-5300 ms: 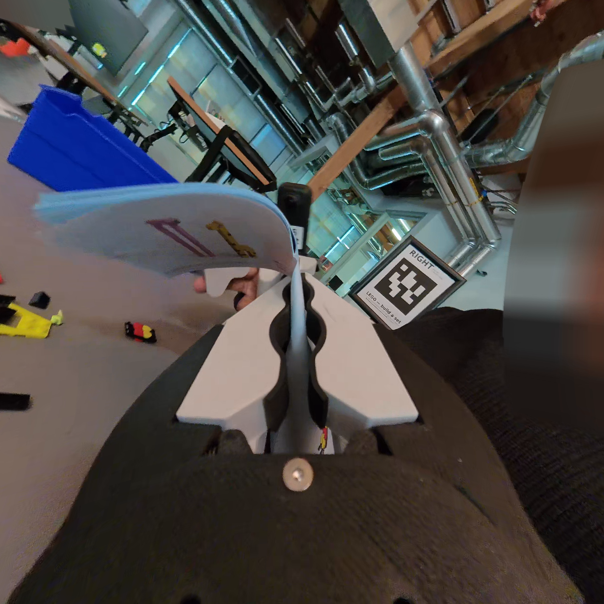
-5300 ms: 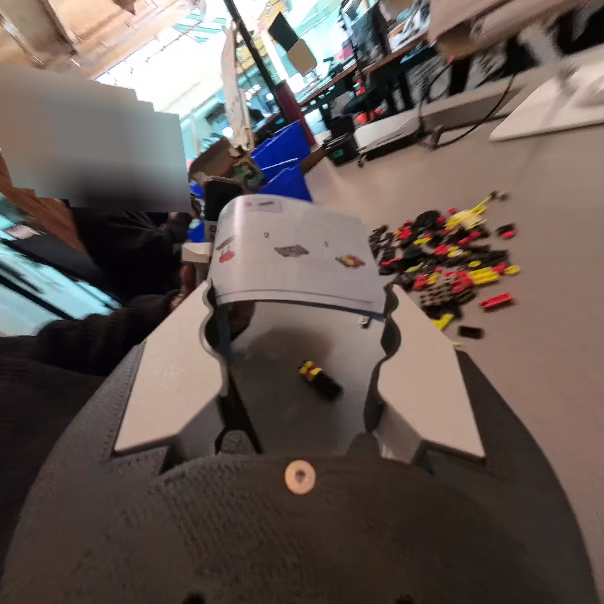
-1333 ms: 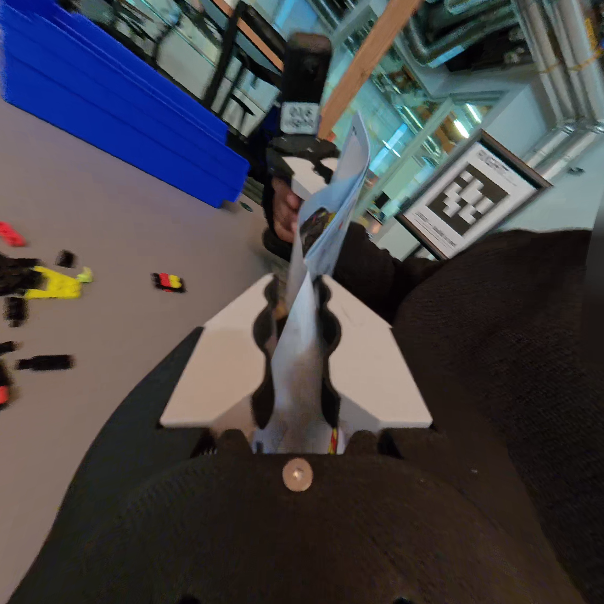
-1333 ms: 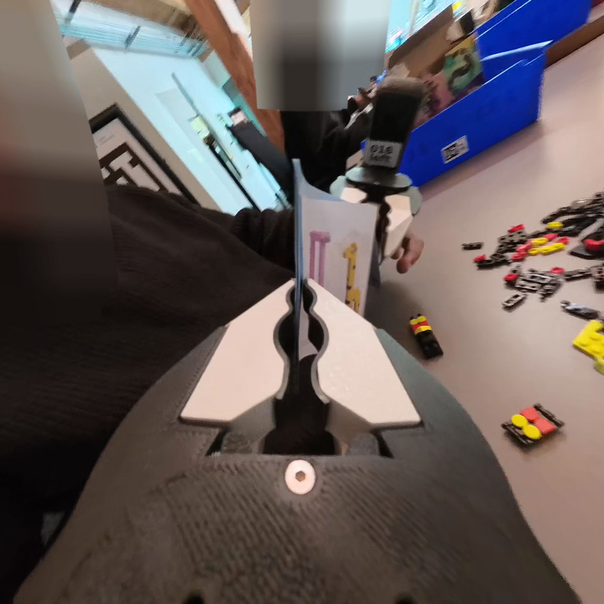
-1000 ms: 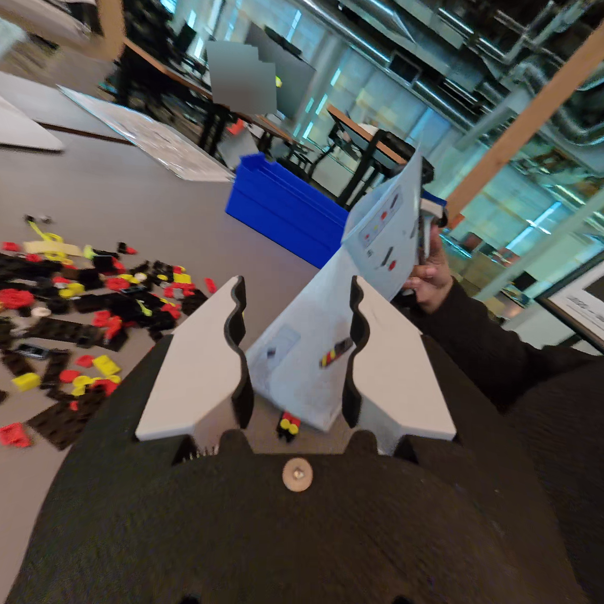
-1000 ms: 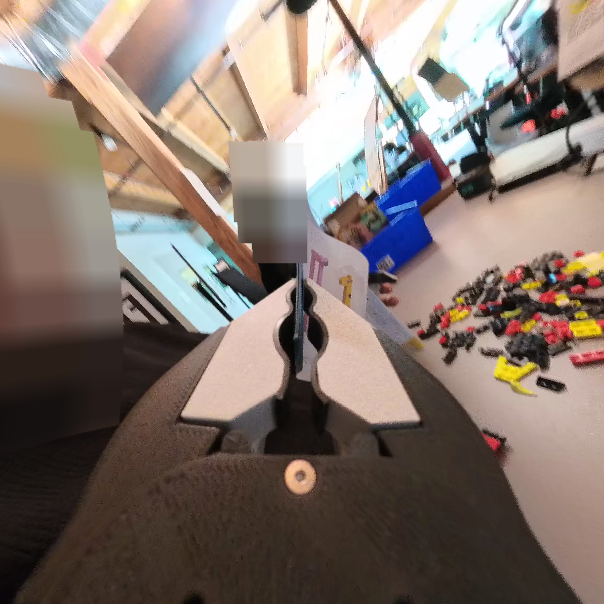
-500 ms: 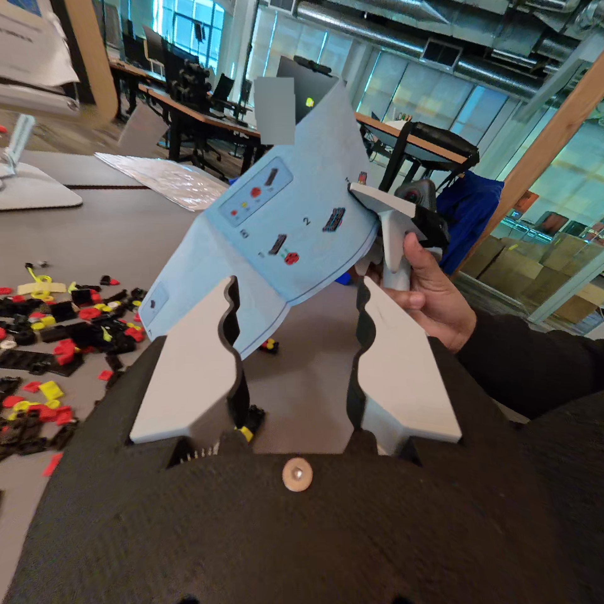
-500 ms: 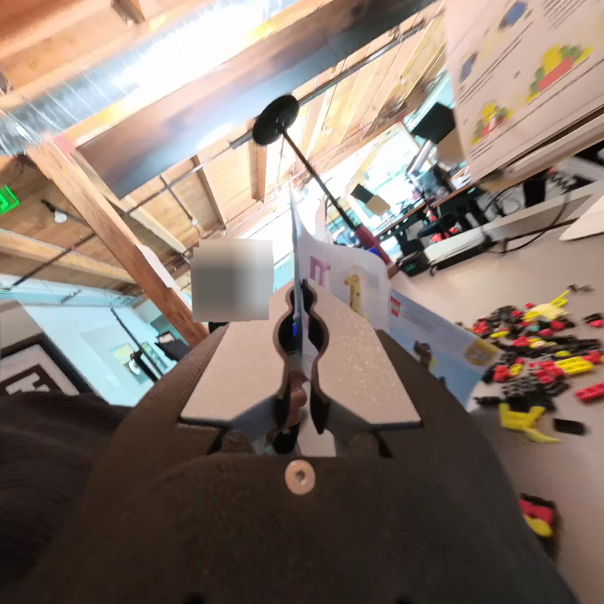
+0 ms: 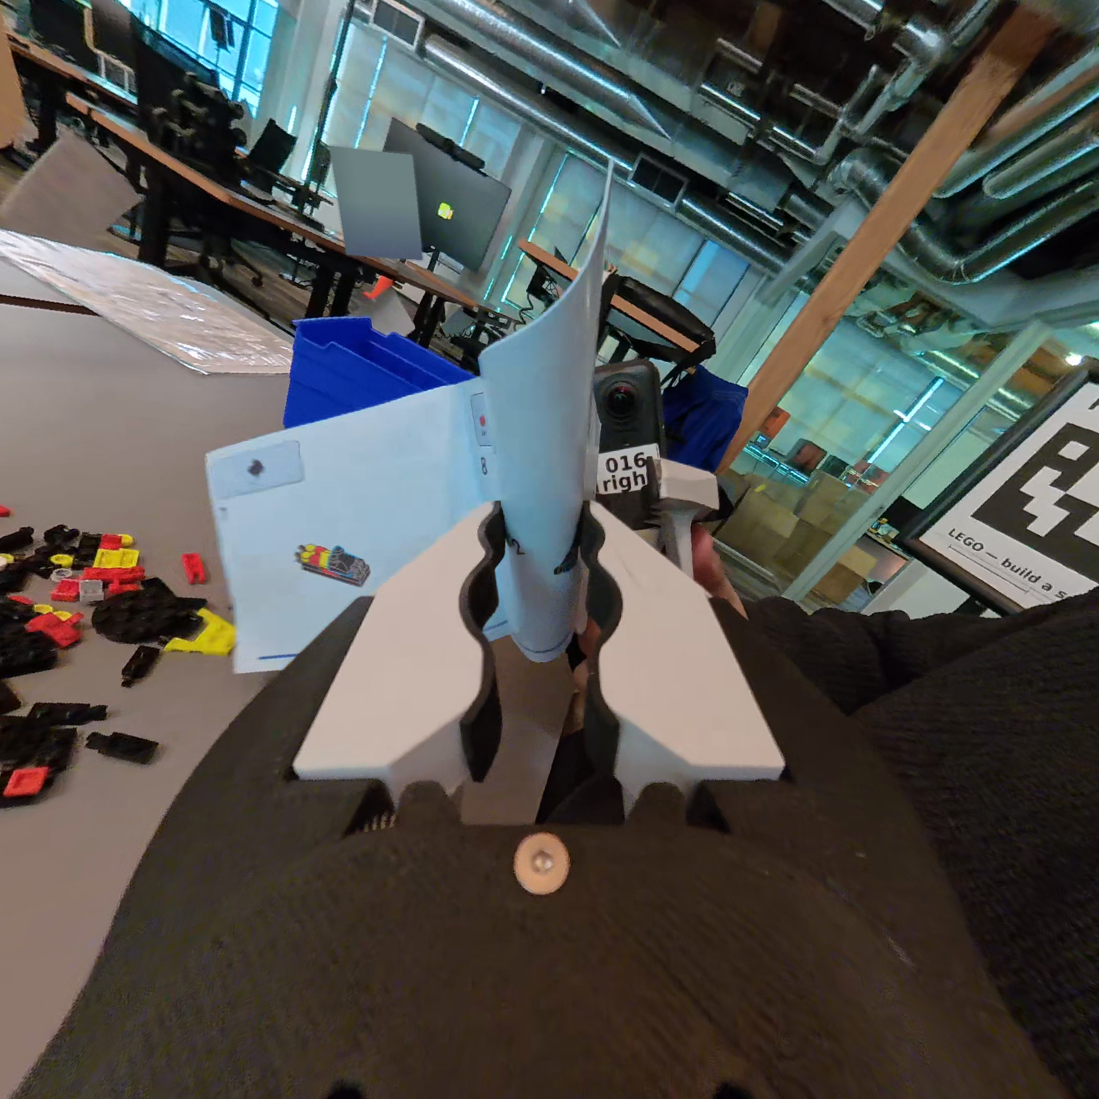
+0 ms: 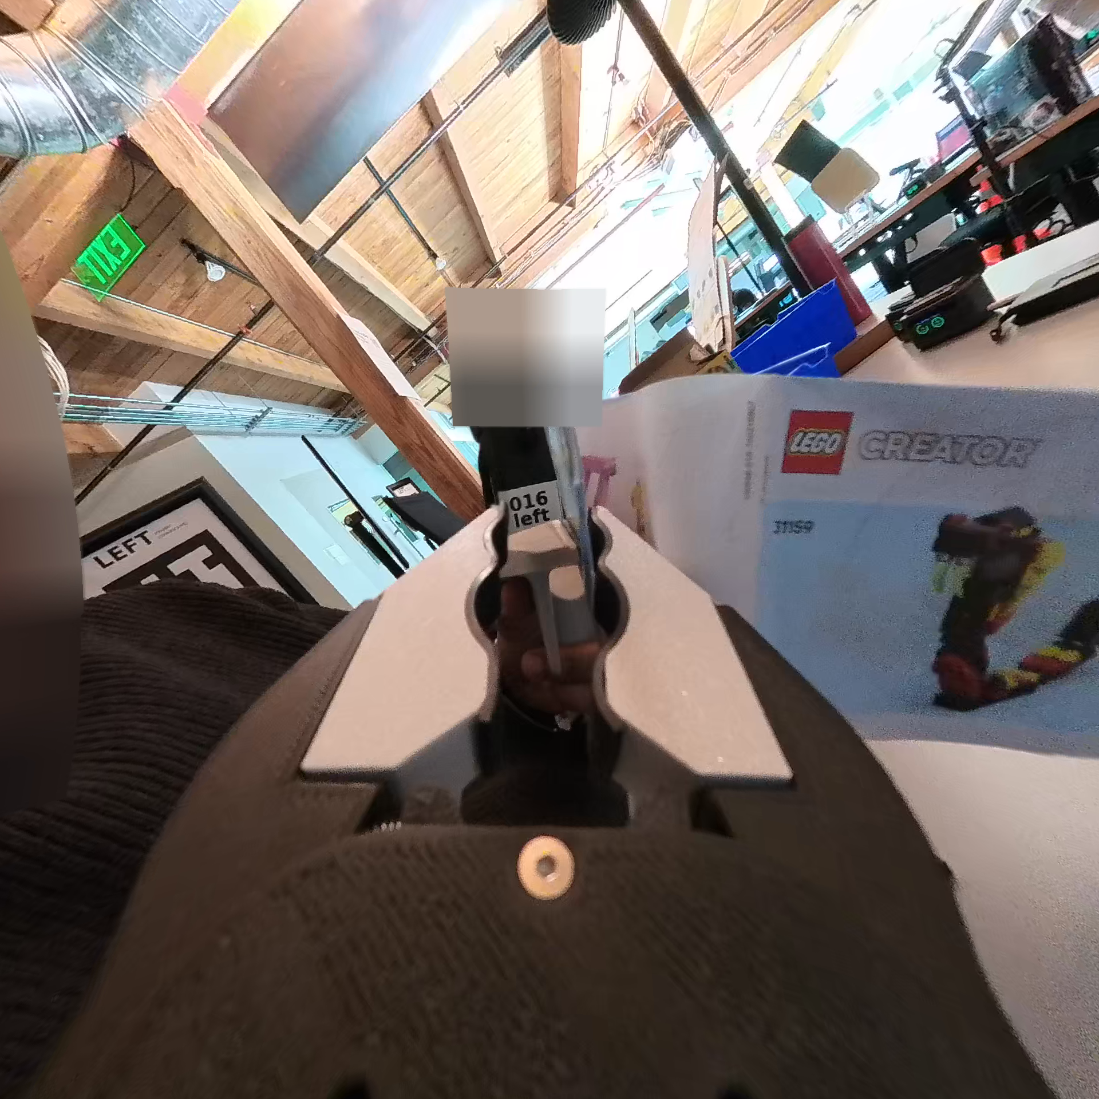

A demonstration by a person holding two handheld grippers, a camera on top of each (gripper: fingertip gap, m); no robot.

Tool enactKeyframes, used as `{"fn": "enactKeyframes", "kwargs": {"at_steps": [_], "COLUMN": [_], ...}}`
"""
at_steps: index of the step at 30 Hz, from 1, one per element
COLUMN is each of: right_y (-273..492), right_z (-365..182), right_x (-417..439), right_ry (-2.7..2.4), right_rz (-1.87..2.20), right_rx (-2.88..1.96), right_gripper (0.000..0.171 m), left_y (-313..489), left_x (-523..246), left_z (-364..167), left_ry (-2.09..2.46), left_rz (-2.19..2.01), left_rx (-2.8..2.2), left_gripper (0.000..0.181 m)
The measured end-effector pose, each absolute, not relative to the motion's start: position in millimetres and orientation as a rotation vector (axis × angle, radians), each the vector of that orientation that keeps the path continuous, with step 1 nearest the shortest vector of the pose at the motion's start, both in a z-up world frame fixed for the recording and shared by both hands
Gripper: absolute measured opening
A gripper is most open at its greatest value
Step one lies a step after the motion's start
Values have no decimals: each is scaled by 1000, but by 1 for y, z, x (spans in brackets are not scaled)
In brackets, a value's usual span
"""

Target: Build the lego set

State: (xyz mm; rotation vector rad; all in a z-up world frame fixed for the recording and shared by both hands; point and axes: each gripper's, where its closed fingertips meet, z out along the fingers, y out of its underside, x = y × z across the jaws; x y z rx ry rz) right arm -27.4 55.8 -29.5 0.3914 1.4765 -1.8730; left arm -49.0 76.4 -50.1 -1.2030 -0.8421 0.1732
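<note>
The light-blue instruction booklet (image 9: 369,535) stands open above the grey table. One page (image 9: 553,386) rises curled between the fingers of my left gripper (image 9: 541,514), whose jaws are half closed around it with a gap still showing. My right gripper (image 10: 547,520) is also half open; the page edge (image 10: 578,505) lies against its right finger. The booklet cover (image 10: 892,565) spreads to the right. Each gripper faces the other across the page: the right one shows in the left wrist view (image 9: 678,505), the left one's finger in the right wrist view (image 10: 535,559). Loose black, red and yellow bricks (image 9: 71,600) lie at left.
A blue bin (image 9: 357,374) stands behind the booklet on the table. A person's hand (image 9: 707,565) and dark sleeve (image 9: 951,684) hold the right gripper. A framed black-and-white poster (image 9: 1041,493) stands at far right. Desks and monitors are in the background. Less than 4 cm separates the two grippers' tips.
My left gripper's jaws narrowed around a booklet page, which now stands upright. My right gripper, shut on the page before, has opened partway. The booklet swung so its cover faces the right camera.
</note>
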Motion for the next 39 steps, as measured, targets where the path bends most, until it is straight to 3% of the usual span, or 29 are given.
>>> {"fn": "enactKeyframes", "kwargs": {"at_steps": [5,8,23,39], "right_y": [70,81,88,94], "right_z": [-15,-10,-8,-1], "right_x": [-40,-52,-55,-55], "right_ry": [1396,1364,1396,1354], "right_rz": [-1919,-1933,-1920,-1907], "right_rx": [390,393,335,311], "right_gripper": [19,0,0,0], "left_y": [73,71,67,64], "left_x": [-49,-49,-45,-42], "left_z": [-48,-46,-38,-34], "left_ry": [-831,-826,-772,-750], "left_rz": [186,176,173,157], "left_rx": [-1196,-1188,-1174,-1158], "left_gripper": [24,27,22,28]}}
